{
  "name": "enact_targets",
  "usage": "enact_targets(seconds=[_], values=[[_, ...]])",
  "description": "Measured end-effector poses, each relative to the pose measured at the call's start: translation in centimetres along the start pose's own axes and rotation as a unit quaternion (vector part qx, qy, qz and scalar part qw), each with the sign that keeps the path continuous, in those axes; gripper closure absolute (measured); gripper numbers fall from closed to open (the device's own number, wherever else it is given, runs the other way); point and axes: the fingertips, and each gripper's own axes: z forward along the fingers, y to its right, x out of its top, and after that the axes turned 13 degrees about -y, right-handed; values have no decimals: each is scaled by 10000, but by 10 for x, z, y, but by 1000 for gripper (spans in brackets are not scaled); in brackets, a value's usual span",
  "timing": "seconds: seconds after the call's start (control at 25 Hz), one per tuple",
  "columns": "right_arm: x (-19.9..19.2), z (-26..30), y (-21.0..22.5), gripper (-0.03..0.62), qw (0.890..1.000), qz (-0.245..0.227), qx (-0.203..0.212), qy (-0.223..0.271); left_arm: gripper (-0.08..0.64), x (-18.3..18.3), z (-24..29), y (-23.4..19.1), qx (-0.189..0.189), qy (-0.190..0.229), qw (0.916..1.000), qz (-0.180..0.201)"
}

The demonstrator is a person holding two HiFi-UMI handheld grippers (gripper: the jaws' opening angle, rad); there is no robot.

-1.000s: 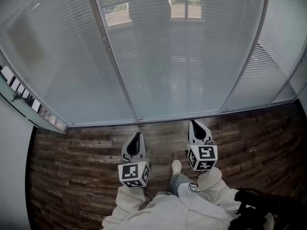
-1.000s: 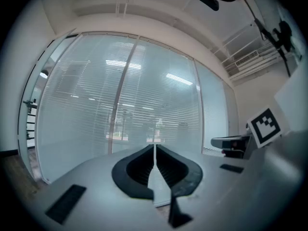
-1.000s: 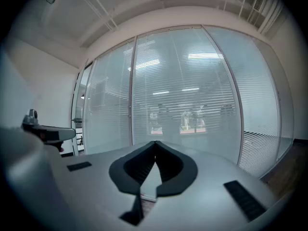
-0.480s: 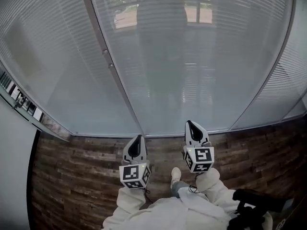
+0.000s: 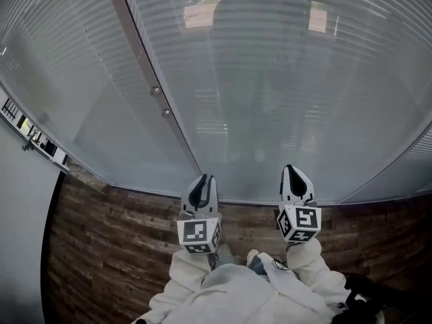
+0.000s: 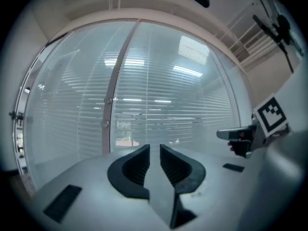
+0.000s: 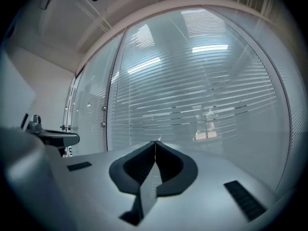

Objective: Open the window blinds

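Left tongs (image 6: 154, 148): held level toward the glass, tips a little apart after just opening, nothing between them.
Right tongs (image 7: 155, 142): level, just right of the left pair, tips pressed together, empty.
Blinds (image 5: 283, 86): far side, behind the glass panes; horizontal slats turned closed across the whole width, with a bright outdoor patch showing through high up.
Window post (image 5: 135, 39): slanted metal bar left of centre, between two panes.
Knobs (image 5: 156, 91): two small round ones on the post, well apart from both tongs.
Floor (image 5: 101, 241): dark wood planks on the near side, running up to the base of the glass.
Sleeves (image 5: 191, 272): white, one behind each marker cube.
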Motion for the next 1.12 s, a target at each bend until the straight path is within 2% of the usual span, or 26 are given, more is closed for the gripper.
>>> enact_targets(seconds=[0.04,0.08,0.12,0.16,0.2,0.28,0.32,0.36,0.4,0.44,0.52,0.64,0.76,0.8,0.88,1.0,1.08,1.12], values=[[1,7,2,580,10000,13,-50,0,488,4,9,-13,128,-46,9991,408],[3,12,5,580,9999,57,-101,8,426,10,18,-30,348,-147,9944,983],[8,16,7,580,9998,128,-145,37,358,18,27,-50,665,-312,9829,1686],[13,18,9,580,9996,195,-188,89,327,29,35,-71,1038,-523,9624,2455],[16,19,12,580,9993,233,-239,150,298,38,43,-92,1413,-753,9330,3222],[20,20,17,580,9987,277,-353,245,296,49,60,-133,2022,-1217,8590,4542],[21,22,18,580,9984,319,-390,269,296,52,70,-151,2208,-1391,8241,5027],[21,24,19,580,9981,367,-413,279,296,55,80,-165,2307,-1490,7967,5384],[21,26,19,580,9978,404,-437,279,296,58,89,-175,2334,-1533,7780,5628],[20,28,19,580,9976,428,-470,276,296,60,97,-181,2315,-1549,7664,5789],[19,31,19,580,9969,486,-556,288,296,62,113,-187,2217,-1596,7537,5978],[20,36,20,580,9957,592,-634,319,298,57,134,-188,2085,-1712,7426,6130],[22,34,18,580,9955,574,-657,362,306,55,140,-192,2225,-1723,7417,6088],[22,32,19,580,9954,574,-670,379,355,58,140,-193,2304,-1679,7418,6070],[22,29,23,580,9949,605,-709,393,427,62,140,-192,2397,-1590,7364,6123],[20,28,27,580,9942,656,-763,375,433,63,142,-190,2426,-1506,7275,6239],[20,27,28,580,9939,686,-775,374,433,64,142,-190,2412,-1480,7307,6213],[20,27,28,580,9939,689,-779,377,433,65,142,-190,2396,-1488,7364,6150]])
